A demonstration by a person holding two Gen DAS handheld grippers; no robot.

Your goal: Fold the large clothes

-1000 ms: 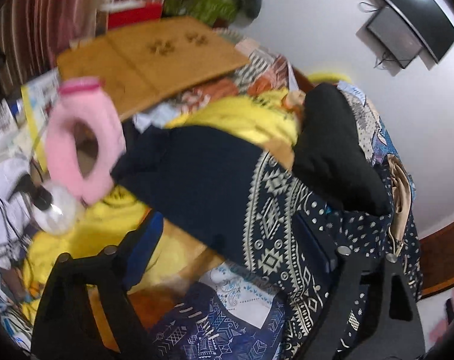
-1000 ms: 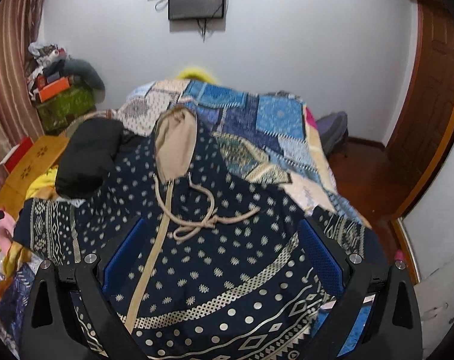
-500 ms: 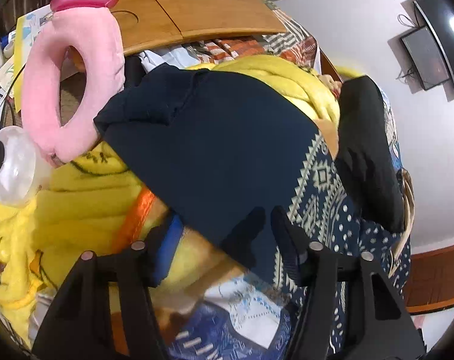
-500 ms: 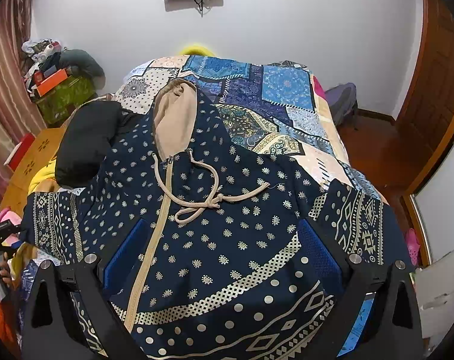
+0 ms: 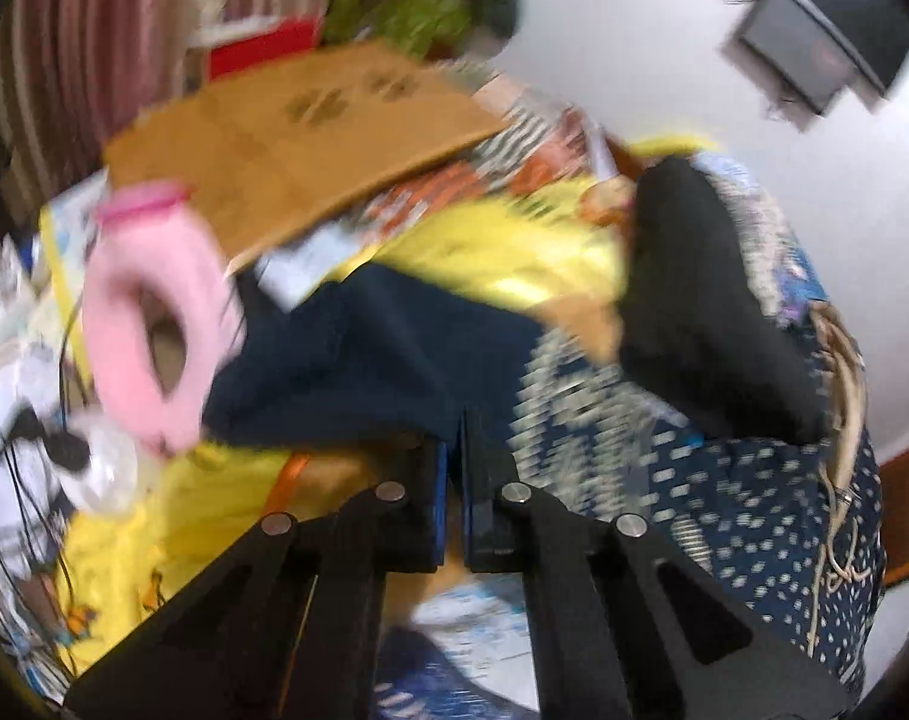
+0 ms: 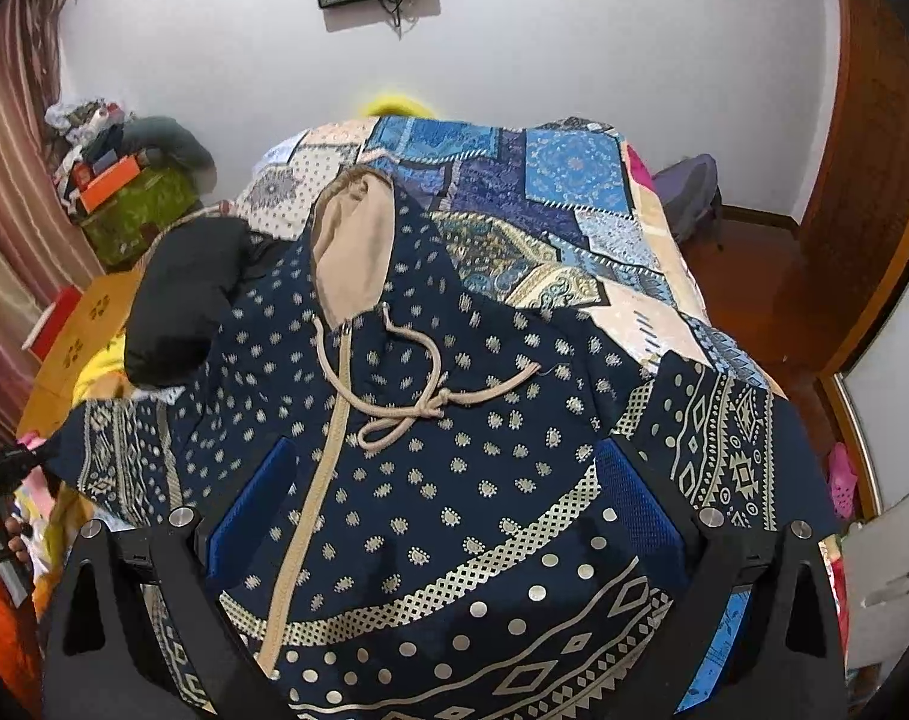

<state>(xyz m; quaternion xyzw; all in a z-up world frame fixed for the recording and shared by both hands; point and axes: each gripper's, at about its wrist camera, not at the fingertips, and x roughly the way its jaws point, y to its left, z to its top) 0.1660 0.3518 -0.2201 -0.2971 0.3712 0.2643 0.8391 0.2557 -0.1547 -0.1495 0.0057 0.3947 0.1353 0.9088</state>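
A large navy hooded garment point(image 6: 454, 468) with cream dots, a tan hood and a tied drawstring lies spread face up on the bed. Its left sleeve point(image 5: 382, 360) reaches out over the yellow clutter. My left gripper point(image 5: 454, 468) is shut on the edge of that sleeve; the view is blurred. It shows small at the left edge of the right wrist view point(image 6: 10, 462), at the sleeve cuff. My right gripper point(image 6: 442, 516) is open and hovers over the garment's chest, holding nothing.
A black bundle point(image 6: 184, 294) rests on the garment's left shoulder. The patchwork bedspread point(image 6: 544, 180) lies beyond. Left of the bed are a pink ring cushion point(image 5: 154, 324), a yellow blanket point(image 5: 502, 258), a wooden folding table point(image 5: 298, 132) and clutter. A door point(image 6: 874, 150) stands at right.
My left gripper has closed from open onto the sleeve edge and is moving, blurring its view. My right gripper has stayed open and moved lower over the garment.
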